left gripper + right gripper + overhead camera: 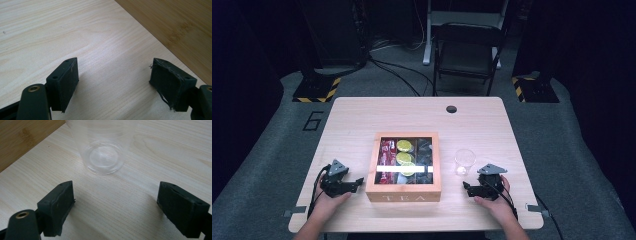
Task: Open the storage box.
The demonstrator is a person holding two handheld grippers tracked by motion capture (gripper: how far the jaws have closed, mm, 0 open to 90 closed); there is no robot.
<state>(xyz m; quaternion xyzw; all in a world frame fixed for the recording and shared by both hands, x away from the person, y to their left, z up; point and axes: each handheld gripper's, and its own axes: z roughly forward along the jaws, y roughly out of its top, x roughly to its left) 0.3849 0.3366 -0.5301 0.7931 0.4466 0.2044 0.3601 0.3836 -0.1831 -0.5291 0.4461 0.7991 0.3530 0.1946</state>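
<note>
a wooden tea box with a clear lid sits closed at the middle of the table, and a clear plastic cup stands upright just to its right. the left gripper rests on the table left of the box, jaws wide with only bare wood between them. the right gripper rests right of the box, near the cup, jaws wide and holding nothing, the cup's base just ahead of them.

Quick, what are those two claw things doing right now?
Left gripper: jaws open, holding nothing.
Right gripper: jaws open, holding nothing.
</note>
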